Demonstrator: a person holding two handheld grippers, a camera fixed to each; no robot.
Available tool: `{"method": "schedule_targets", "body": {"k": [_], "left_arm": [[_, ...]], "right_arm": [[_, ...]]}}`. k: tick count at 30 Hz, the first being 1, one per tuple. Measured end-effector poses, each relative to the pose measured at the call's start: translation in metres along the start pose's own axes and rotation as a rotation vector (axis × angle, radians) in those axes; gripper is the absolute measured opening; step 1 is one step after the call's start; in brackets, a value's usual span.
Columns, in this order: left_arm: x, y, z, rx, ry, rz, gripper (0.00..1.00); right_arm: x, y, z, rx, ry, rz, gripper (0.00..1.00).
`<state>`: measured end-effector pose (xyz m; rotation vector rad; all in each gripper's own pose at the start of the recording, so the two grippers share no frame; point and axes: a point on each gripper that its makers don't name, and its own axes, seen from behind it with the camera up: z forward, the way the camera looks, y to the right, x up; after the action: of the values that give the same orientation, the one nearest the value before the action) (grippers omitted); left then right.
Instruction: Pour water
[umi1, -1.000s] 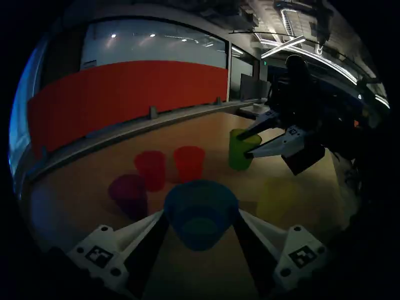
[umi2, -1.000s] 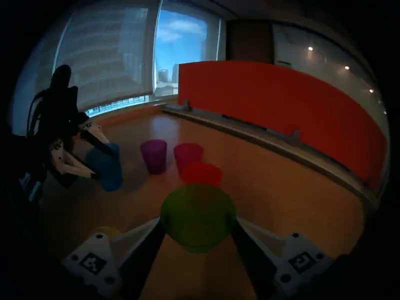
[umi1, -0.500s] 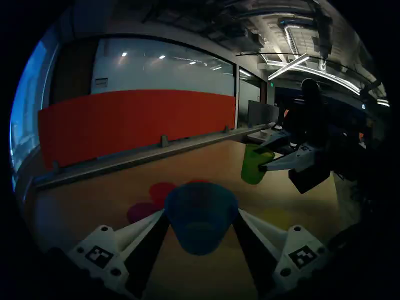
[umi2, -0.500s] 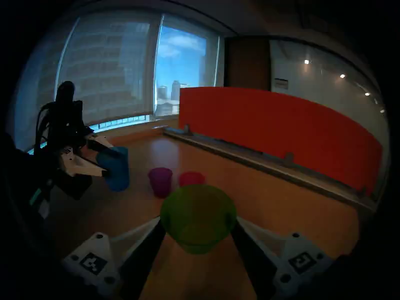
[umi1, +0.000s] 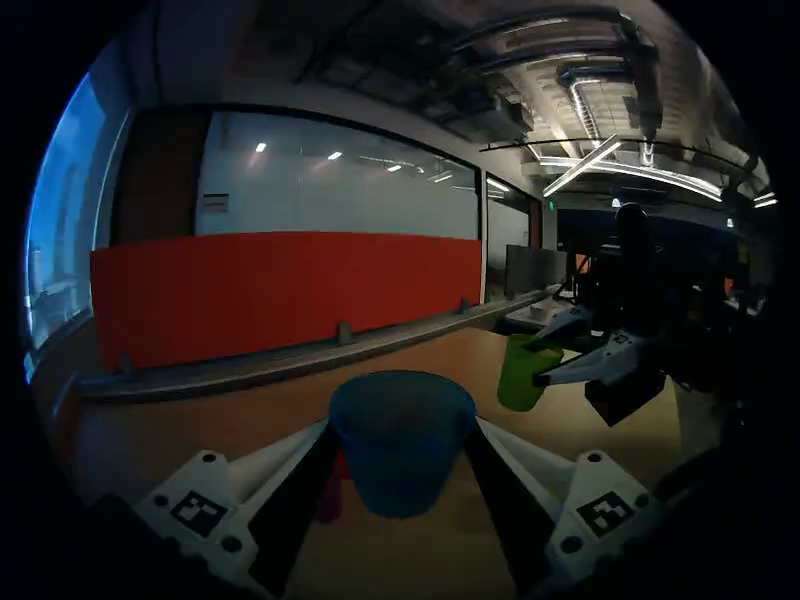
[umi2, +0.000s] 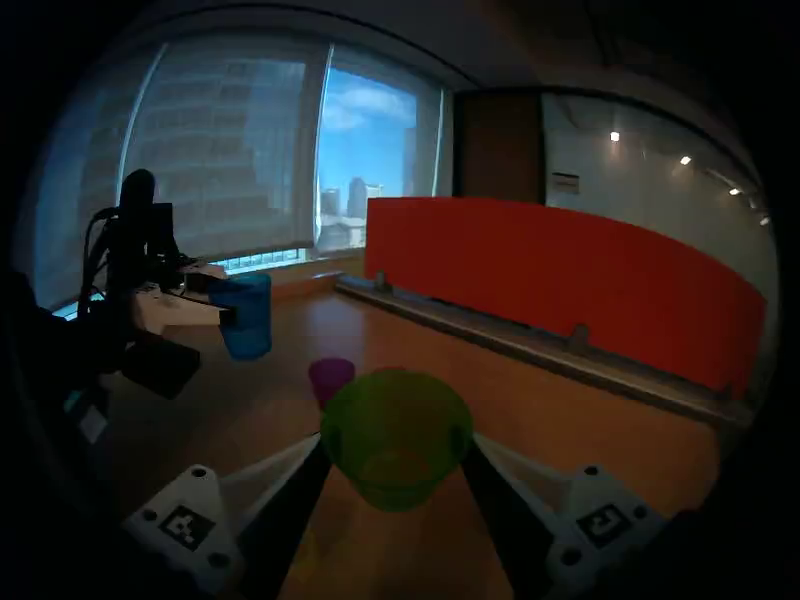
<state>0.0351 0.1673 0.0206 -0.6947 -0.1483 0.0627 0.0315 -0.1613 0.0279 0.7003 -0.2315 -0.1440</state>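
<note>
Cups are going up off the table (umi2: 580, 425) now, left gripper (umi1: 400, 430) pinching the blue cup (umi1: 402, 445), right gripper (umi2: 395, 440) pinching the green cup (umi2: 396, 430), so pouring is getting close.

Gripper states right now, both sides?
Left gripper: shut on the blue cup.
Right gripper: shut on the green cup.

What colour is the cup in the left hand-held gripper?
Blue. The cup shows best in the left gripper view, right up close.
</note>
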Motion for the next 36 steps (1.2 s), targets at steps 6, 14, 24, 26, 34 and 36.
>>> {"method": "schedule_targets", "body": {"k": [6, 14, 24, 26, 34, 36], "left_arm": [[0.014, 0.001, -0.002, 0.0, 0.044, 0.004, 0.85], [0.027, -0.002, -0.005, 0.008, 0.067, 0.013, 0.85], [0.039, 0.0, -0.006, 0.006, 0.073, 0.033, 0.85], [0.039, 0.0, -0.006, 0.005, 0.073, 0.035, 0.85], [0.04, 0.001, -0.005, 0.001, 0.07, 0.036, 0.85], [0.041, 0.001, -0.005, 0.002, 0.07, 0.037, 0.85]], "right_arm": [[0.005, -0.001, -0.001, 0.0, 0.015, -0.001, 0.9], [0.013, -0.002, -0.003, 0.002, 0.039, -0.001, 0.9], [0.027, -0.004, -0.006, 0.01, 0.098, 0.005, 0.9], [0.029, -0.004, -0.006, 0.012, 0.111, 0.005, 0.9], [0.036, -0.004, -0.007, 0.009, 0.138, -0.002, 0.9], [0.037, -0.004, -0.008, 0.01, 0.141, -0.005, 0.9]]}}
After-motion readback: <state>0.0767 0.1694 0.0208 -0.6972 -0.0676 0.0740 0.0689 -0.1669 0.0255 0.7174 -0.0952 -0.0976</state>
